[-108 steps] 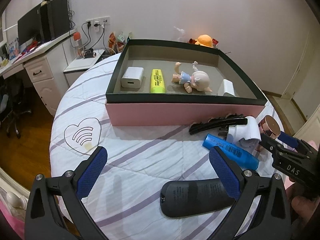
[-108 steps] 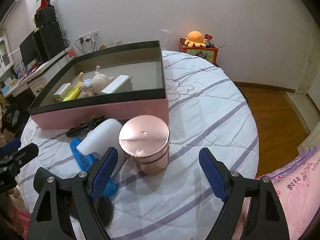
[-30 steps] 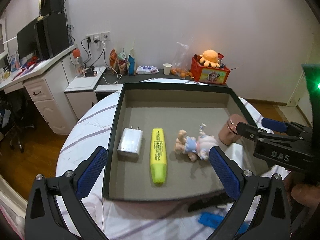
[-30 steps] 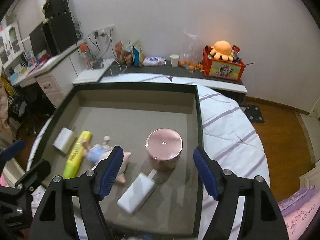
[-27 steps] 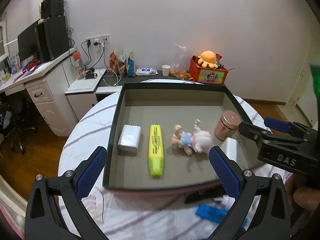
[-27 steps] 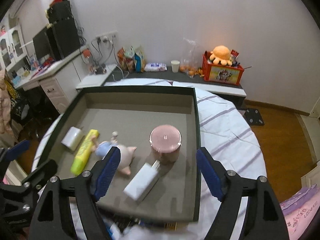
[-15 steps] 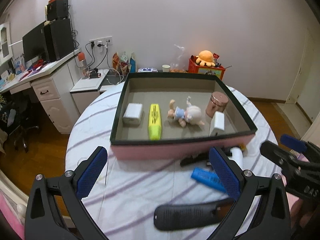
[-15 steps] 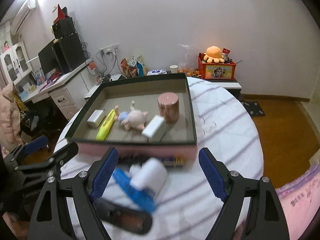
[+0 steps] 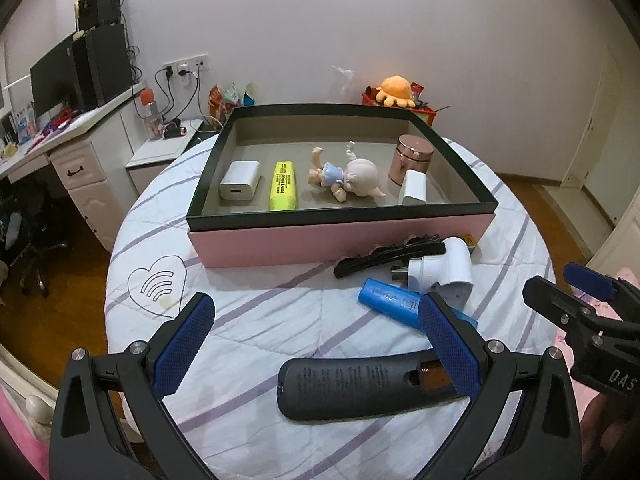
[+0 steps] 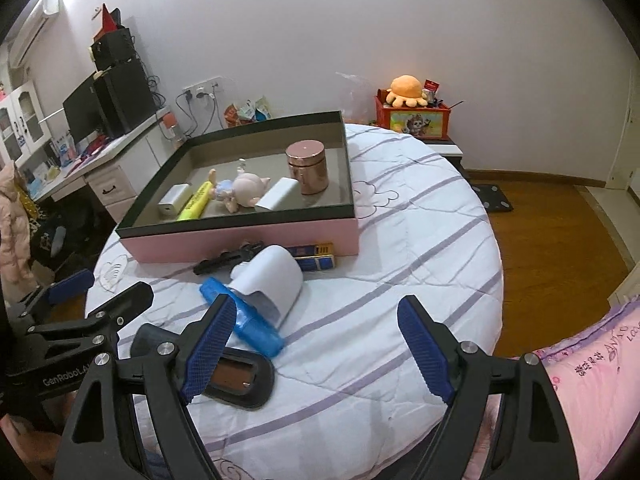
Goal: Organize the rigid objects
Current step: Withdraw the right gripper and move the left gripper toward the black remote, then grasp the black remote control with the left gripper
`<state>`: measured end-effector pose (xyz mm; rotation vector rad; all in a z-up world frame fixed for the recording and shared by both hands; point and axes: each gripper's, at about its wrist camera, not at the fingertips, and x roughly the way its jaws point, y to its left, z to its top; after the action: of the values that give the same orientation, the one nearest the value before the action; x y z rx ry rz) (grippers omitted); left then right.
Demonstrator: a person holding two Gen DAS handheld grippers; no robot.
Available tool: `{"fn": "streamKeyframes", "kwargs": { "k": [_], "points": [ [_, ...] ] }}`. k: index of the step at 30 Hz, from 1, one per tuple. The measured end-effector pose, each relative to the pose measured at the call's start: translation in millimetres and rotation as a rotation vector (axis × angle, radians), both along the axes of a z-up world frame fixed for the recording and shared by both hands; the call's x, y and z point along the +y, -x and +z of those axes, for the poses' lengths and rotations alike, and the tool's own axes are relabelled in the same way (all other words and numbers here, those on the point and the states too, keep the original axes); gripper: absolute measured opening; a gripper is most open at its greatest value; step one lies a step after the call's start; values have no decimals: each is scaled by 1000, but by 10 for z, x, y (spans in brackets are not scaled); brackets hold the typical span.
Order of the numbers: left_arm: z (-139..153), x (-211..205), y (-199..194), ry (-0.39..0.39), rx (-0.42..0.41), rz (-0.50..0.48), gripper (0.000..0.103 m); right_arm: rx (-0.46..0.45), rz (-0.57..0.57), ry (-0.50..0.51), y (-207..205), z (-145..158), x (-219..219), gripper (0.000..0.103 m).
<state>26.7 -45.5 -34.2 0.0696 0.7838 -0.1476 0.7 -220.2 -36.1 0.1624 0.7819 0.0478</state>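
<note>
Rose-gold jar (image 9: 411,159) inside pink box (image 9: 340,236)

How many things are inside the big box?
5, lined up in the box from left: white charger, yellow highlighter, doll, white block, and rose-gold jar behind it.

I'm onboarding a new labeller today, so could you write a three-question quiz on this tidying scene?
1. True or false: the rose-gold jar stands upright inside the pink box.
2. Which lies closest to the left claw? A) yellow highlighter B) black remote C) doll
3. Fill in: the white adapter rests partly on the ____ tube.

Key: 1 true; 2 B; 3 blue.
</note>
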Motion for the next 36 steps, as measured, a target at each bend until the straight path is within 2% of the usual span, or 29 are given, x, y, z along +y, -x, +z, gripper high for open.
{"fn": "streamKeyframes", "kwargs": {
  "k": [11, 14, 19, 25, 31, 36],
  "points": [
    [-193, 148, -160, 13, 51, 22, 103, 62, 65, 5, -172, -278, 123, 84],
    [-262, 86, -233, 23, 91, -16, 103, 62, 59, 5, -163, -290, 116, 84],
    [-302, -106, -256, 21, 110, -80, 103, 65, 19, 5, -126, -282, -21, 84],
    [-318, -143, -40, 36, 122, -149, 103, 65, -19, -9, -80, -277, -196, 84],
    [-407, -161, 166, -7, 141, -219, 103, 64, -14, -25, -58, -295, -207, 84],
    [-496, -262, 91, -69, 137, -289, 103, 56, -10, -23, -32, -261, -186, 84]
  ]
}}
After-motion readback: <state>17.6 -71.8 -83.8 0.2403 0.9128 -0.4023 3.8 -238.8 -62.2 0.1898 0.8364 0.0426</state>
